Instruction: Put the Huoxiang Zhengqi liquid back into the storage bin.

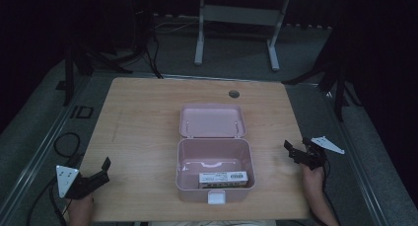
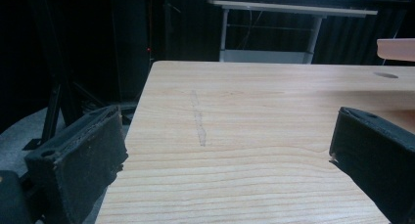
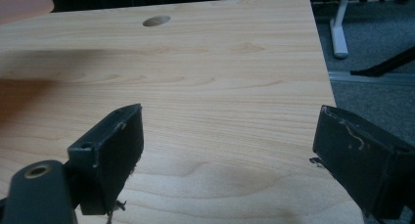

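A pink plastic box point(image 1: 215, 184) stands open near the front middle of the wooden table point(image 1: 143, 117), its lid point(image 1: 212, 120) laid back flat behind it. Inside, against the front wall, lies a small white carton point(image 1: 223, 177). A white latch point(image 1: 215, 198) sticks out at the box's front. My left gripper point(image 1: 101, 170) rests open at the table's front left corner, far from the box, with bare wood between its jaws point(image 2: 225, 150). My right gripper point(image 1: 294, 151) is open at the right edge, level with the box and a short way from it, nothing between its jaws point(image 3: 230, 150).
A round cable hole point(image 1: 233, 94) sits near the table's far edge. A corner of the pink lid point(image 2: 396, 49) shows at the upper right in the left gripper view. Behind the table stands a white desk frame point(image 1: 236, 18); dark stands and cables flank both sides on the floor.
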Action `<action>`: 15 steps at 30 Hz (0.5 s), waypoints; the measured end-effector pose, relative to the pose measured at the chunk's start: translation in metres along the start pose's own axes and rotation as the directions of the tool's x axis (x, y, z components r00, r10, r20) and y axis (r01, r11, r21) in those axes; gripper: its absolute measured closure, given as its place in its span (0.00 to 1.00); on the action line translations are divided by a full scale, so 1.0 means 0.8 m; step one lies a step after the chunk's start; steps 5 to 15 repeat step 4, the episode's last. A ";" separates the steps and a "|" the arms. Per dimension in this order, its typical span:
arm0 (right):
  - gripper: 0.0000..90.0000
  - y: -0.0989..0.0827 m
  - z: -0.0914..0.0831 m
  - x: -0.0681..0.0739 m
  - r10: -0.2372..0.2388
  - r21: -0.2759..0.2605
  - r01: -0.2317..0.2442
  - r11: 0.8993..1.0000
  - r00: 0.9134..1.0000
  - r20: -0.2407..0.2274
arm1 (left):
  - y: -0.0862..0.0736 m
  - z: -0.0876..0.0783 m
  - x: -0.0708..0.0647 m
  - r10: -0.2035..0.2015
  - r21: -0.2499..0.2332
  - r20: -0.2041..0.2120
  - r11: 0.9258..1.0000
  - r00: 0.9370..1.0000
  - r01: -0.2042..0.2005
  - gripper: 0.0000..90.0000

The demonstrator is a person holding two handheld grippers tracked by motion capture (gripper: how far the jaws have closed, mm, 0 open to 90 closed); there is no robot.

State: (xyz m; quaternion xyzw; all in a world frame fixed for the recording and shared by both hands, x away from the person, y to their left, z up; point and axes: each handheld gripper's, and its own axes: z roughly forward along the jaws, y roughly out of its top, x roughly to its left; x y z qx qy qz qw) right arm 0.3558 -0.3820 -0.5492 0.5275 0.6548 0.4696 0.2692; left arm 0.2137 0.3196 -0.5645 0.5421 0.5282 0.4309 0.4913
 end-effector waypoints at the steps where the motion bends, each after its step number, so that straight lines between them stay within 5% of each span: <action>1: 0.13 0.000 0.000 0.000 -0.001 0.004 0.001 1.000 1.000 0.003 | 0.000 0.000 0.000 0.000 0.000 0.000 1.000 1.000 0.000 0.00; 15: 0.13 0.000 0.001 0.000 -0.002 0.006 0.002 1.000 1.000 0.003 | 0.000 0.000 0.000 0.000 0.000 0.000 1.000 1.000 0.000 0.00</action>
